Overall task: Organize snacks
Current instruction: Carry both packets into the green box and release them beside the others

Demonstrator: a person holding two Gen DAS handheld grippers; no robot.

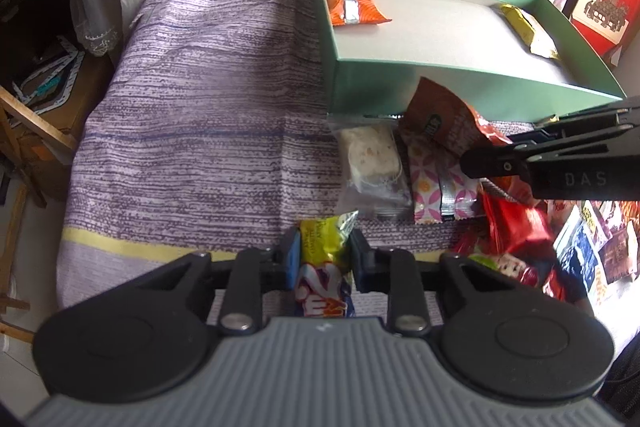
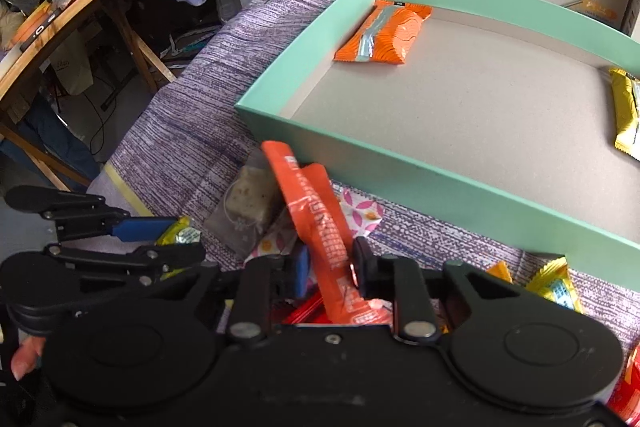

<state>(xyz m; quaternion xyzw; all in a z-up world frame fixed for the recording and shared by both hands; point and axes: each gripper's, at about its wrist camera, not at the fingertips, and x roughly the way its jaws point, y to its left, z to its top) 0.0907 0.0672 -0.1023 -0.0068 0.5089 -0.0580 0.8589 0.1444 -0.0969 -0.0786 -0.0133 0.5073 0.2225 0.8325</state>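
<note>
Yellow packet: a yellow-and-blue snack packet (image 1: pixel 326 267) sits between the blue pads of the left gripper (image 1: pixel 325 259), pinched across its width, its crimped top end poking out past the fingertips.
Left gripper: pressed onto the yellow packet, over the near edge of the purple cloth (image 1: pixel 208 131).
Orange-red sachet: a long orange-red sachet (image 2: pixel 320 235) stands tilted between the pads of the right gripper (image 2: pixel 331 267), its upper end leaning away to the left above the fingertips.
Right gripper: clamped on the orange-red sachet, just in front of the green box's near wall.
Green box: a shallow mint-green box (image 2: pixel 400 163) with a grey cardboard floor lies on the purple cloth beyond both grippers.
In the box: an orange packet with a silver strip (image 2: pixel 384 31) lies in the far left corner; a yellow packet (image 2: pixel 626 111) lies against the right side; the two are well apart.
Loose pile: a clear bag holding a pale block (image 1: pixel 372 155), a pink flower-print packet (image 1: pixel 430 183) and red wrappers (image 1: pixel 516 227) lie heaped on the cloth just before the box.
Hand: a fingertip (image 2: pixel 26 357) shows at the lower left of the right wrist view.
</note>
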